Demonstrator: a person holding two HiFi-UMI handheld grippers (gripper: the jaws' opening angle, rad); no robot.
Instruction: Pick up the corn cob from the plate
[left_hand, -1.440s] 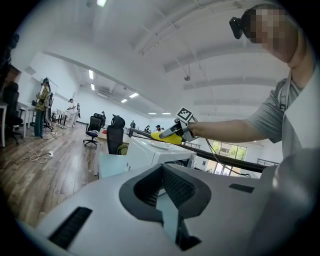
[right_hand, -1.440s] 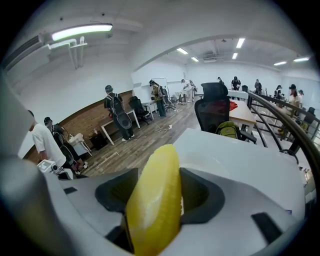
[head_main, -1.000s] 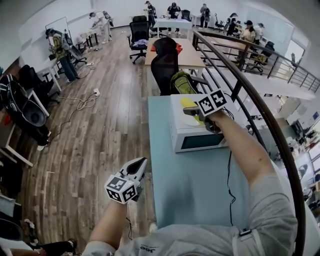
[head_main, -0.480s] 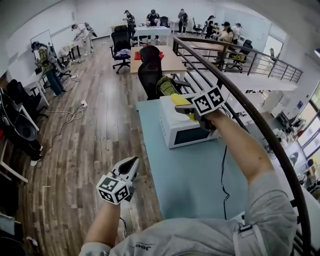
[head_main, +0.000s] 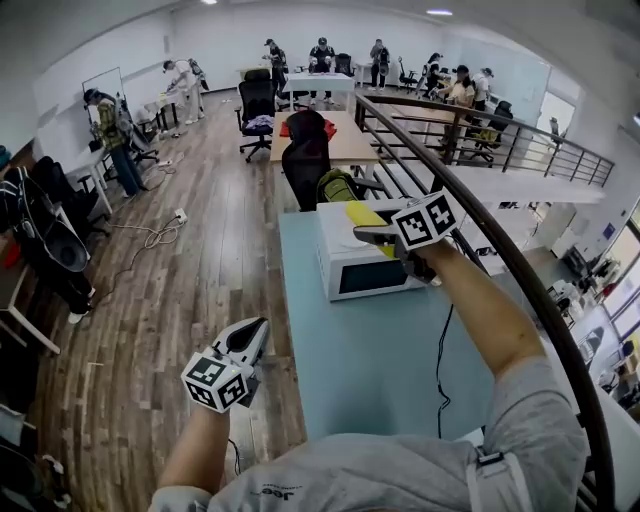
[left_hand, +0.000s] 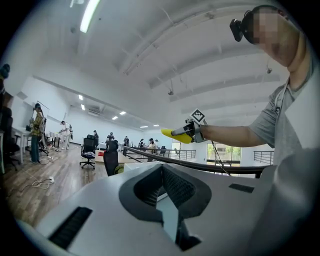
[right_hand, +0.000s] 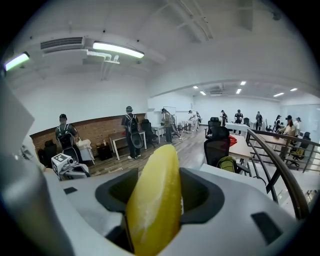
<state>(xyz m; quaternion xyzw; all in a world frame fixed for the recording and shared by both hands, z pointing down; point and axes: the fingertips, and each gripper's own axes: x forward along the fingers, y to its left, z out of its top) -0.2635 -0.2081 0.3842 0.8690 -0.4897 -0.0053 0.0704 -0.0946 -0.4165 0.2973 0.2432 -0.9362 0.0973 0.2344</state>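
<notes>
The corn cob (head_main: 364, 214) is a smooth yellow cob. My right gripper (head_main: 373, 233) is shut on it and holds it in the air above the white microwave (head_main: 362, 262). In the right gripper view the corn cob (right_hand: 152, 200) fills the gap between the jaws and sticks out forward. The left gripper view shows the corn cob (left_hand: 175, 135) from the side, at the end of the outstretched right arm. My left gripper (head_main: 254, 334) hangs over the wooden floor left of the table, jaws together with nothing in them. No plate is in view.
The microwave stands at the far end of a light blue table (head_main: 370, 365). A dark curved railing (head_main: 520, 245) runs along the table's right side. A black office chair (head_main: 305, 160) and a green bag sit behind the microwave. Several people work at desks far back.
Both hands have risen a little, and the right gripper has carried the corn cob up with it above the microwave. Both grippers keep the same jaw state.
</notes>
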